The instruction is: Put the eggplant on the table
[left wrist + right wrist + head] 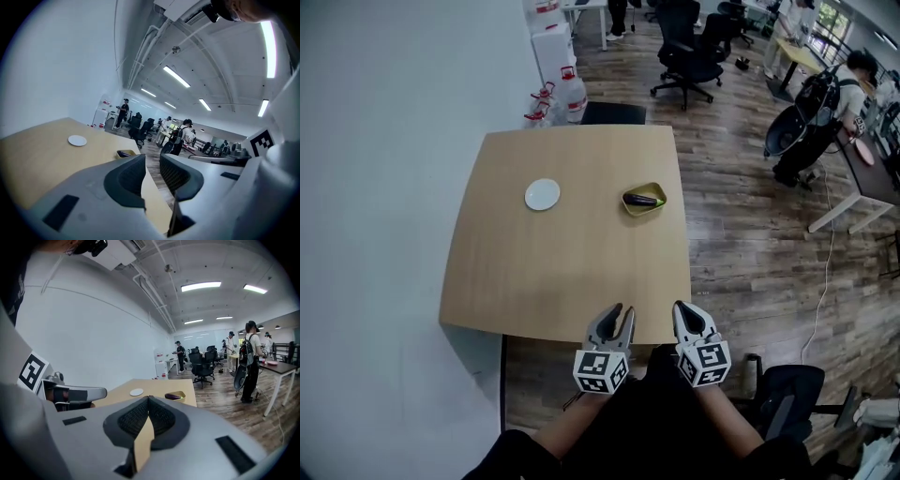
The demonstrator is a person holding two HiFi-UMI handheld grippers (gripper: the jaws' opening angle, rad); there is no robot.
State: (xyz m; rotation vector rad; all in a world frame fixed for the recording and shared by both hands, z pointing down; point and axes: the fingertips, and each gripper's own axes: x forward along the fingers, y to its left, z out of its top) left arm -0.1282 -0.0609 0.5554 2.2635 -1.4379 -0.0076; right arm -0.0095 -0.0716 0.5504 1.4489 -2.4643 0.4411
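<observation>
While the eggplant [641, 199] lies in the yellow bowl [645, 211] at the far right of the table [562, 272], well apart from my left gripper [618, 311], jaws slightly parted and empty, and my right gripper [687, 309], clenched on nothing, I fear catching the rim could tip the bowl.

Pale wooden table [572, 262] beside a white wall [384, 187], over plank flooring [750, 253]. On the far half, a small white plate [542, 194]; well to its right, near the table's edge, a yellow bowl [657, 205] holding a dark eggplant [641, 199]. At the near edge, left gripper [622, 310] with jaws slightly parted on nothing, right gripper [682, 307] just beside it, tips together. Beyond the far edge, water jugs [570, 94] and black office chairs [689, 52].
</observation>
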